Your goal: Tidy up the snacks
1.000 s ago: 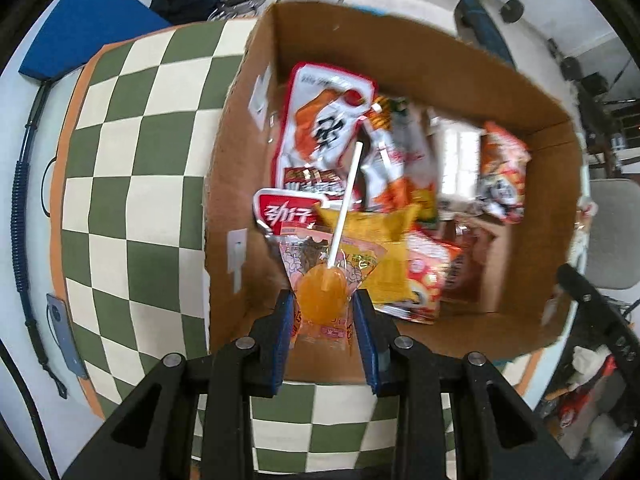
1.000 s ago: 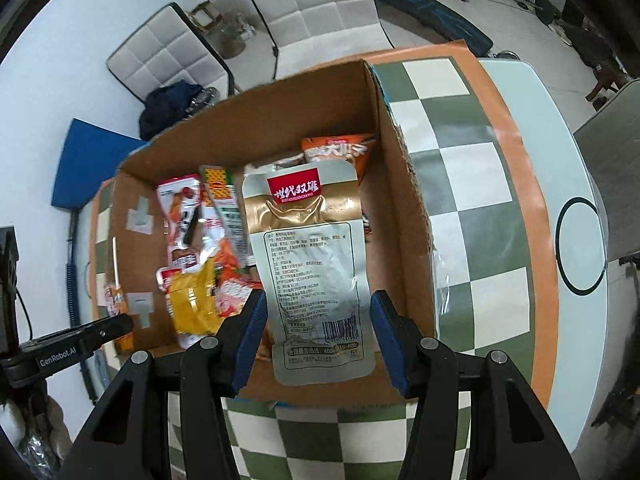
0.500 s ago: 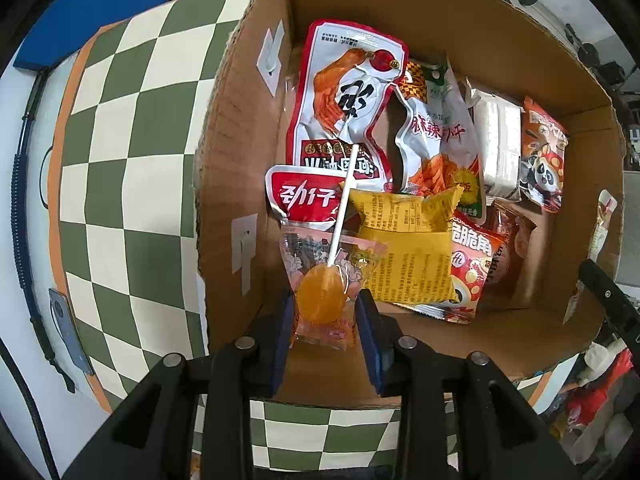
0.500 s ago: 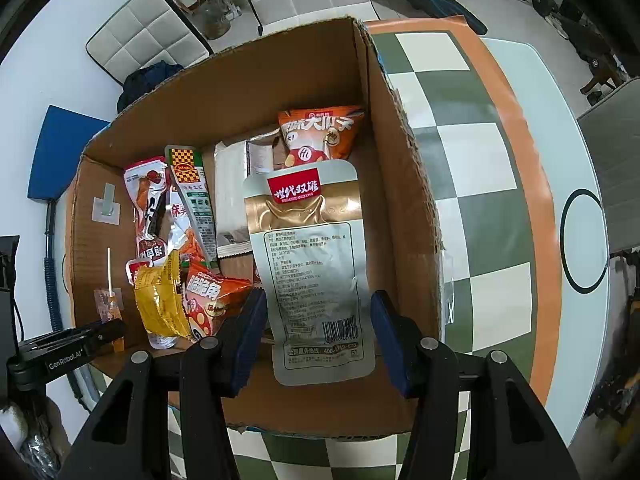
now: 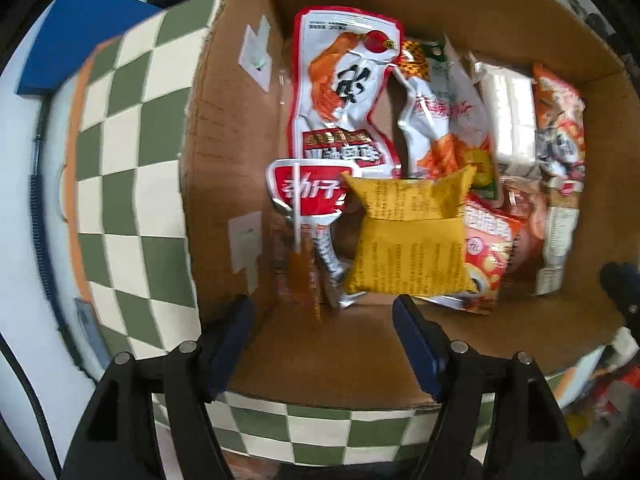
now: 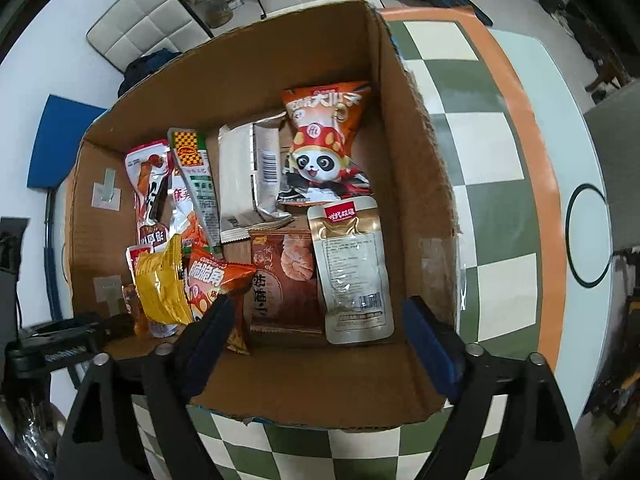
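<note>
Lollipop (image 5: 298,258): an orange wrapped lollipop with a white stick, lying inside the cardboard box (image 5: 224,152) against its left wall, beside the red-and-white packet (image 5: 310,194); free of any grip, blurred in the left wrist view.
Silver pouch (image 6: 352,270): a foil pouch with a red label at its top, lying flat on the box floor just beside the right wall, below the panda snack bag (image 6: 324,144); nothing holds it.
Other snacks in the box: a yellow packet (image 5: 410,240) near the front, resting over an orange-red crisp bag (image 5: 486,260); a tall red-and-white chicken-foot pouch (image 5: 344,92) toward the back left; a brown pastry packet (image 6: 284,284) touching the silver pouch's left edge; a white wrapped pack (image 6: 248,172) behind it.
Left gripper (image 5: 322,332): fingers spread wide, hovering over the box's front left corner, holding nothing.
Right gripper (image 6: 320,340): fingers spread wide above the box's front wall, the silver pouch lying between and beyond the blue pads (image 6: 430,344), apart from them.
Cardboard box: open-topped, standing on the green-and-white checkered tablecloth (image 6: 476,152).
Surroundings: white padded chairs (image 6: 152,20) behind the box.
</note>
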A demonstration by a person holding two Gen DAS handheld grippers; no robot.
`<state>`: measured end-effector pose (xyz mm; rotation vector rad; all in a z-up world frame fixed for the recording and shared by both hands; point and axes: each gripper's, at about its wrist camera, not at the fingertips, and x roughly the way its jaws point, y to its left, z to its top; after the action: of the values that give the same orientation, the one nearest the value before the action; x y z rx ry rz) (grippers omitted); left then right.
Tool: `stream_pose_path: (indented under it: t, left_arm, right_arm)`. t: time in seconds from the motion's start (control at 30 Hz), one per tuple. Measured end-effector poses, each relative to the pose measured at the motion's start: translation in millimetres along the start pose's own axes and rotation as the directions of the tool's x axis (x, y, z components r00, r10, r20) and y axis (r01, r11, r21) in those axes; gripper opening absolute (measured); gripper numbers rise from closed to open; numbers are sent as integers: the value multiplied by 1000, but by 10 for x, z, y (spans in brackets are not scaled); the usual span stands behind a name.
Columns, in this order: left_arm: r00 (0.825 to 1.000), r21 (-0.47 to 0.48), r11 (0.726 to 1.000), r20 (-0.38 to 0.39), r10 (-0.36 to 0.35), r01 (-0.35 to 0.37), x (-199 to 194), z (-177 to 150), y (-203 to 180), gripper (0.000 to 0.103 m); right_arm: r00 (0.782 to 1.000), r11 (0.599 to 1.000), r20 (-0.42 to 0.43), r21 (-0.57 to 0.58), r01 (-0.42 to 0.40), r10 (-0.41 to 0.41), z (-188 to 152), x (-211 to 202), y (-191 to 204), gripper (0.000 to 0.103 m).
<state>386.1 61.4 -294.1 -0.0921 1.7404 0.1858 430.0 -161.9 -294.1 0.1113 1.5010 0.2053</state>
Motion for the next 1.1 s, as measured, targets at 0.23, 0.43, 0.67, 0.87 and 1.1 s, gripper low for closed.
stream_pose_path:
  t: [0.23,0.43,0.67,0.87,1.1]
  left_arm:
    - [998,-1,1000,67,0,0,-110,-42,-135,70]
    - [992,-6,1000,128,-2,2,-292,-51,-170,70]
    - [980,-9,1000,197,-23,25,-514,-120,-174,70]
    - [948,-2,998,314,-53,57,-892,-331,-202,70]
    - [874,14,995,477,-95,101,-1503,-827,-207,70]
  right_arm:
    - [1000,999,16,-42,26,-25,-43,-70,99,90]
    - [999,999,28,-46,29,-28,-57,-136,105,92]
    - [998,998,49,-57,32,-29,-88,-234,151,92]
    - [994,997,103,-75,29,-21,-210,-503,194,92]
    - [977,996,215,-91,23,-2,-575,-1072,217,94]
